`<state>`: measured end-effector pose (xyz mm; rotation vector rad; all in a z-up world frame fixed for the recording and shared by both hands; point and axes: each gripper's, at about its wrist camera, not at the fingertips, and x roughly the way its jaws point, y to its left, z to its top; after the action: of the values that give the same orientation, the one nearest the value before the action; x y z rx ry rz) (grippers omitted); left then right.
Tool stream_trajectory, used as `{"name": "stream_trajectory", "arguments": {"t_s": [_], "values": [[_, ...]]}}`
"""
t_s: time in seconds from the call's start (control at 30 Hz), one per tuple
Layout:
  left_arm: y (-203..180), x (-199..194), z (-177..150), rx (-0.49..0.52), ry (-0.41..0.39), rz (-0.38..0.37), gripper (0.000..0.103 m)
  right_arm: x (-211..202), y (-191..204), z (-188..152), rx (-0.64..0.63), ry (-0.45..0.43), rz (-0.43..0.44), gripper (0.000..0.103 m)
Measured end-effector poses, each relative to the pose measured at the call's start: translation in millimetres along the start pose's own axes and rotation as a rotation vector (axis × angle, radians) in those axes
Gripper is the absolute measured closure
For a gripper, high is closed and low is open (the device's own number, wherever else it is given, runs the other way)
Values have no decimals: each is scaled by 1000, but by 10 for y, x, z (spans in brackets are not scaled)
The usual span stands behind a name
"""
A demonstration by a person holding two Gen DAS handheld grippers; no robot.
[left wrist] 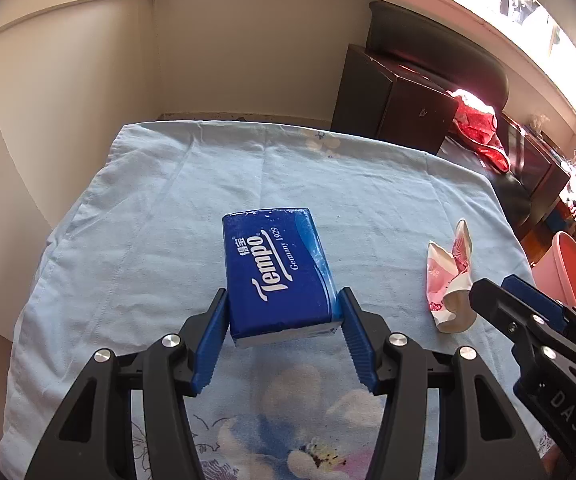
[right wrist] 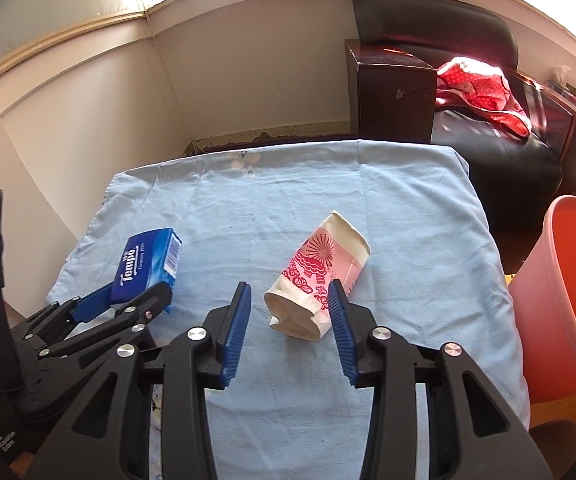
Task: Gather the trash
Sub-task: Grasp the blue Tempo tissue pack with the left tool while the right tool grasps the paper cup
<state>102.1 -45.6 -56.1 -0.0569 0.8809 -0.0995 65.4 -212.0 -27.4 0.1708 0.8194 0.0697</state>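
Pink bin cut off by right edge in both views, bottom hidden behind the worktop cloth. Near end of tissue pack hidden by left hand-held gripper in right wrist view. Crushed paper cup partly covered by right hand-held gripper in left wrist view. Clutter far right too small to tell. Red cloth overexposed.

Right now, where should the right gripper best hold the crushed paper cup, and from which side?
Probably grip the crushed paper cup across its flattened middle, coming from above at its near end; it lies on its side on the blue cloth, base toward the right gripper.
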Motion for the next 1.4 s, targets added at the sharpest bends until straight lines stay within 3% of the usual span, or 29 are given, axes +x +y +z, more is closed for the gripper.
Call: {"name": "stream_trajectory", "arguments": {"t_s": [0.53,1.1,1.17,1.4], "values": [[187,-2,-117,-15,32,-14,49,334,111,-1,-33,28,-131,62],[117,26,-90,1,29,-17,49,295,57,-42,-56,0,-114,64],[106,22,-85,5,27,-16,49,273,60,-37,-60,-4,-113,69],[13,-13,-63,29,13,-15,49,185,48,-11,-62,-21,-103,72]]}}
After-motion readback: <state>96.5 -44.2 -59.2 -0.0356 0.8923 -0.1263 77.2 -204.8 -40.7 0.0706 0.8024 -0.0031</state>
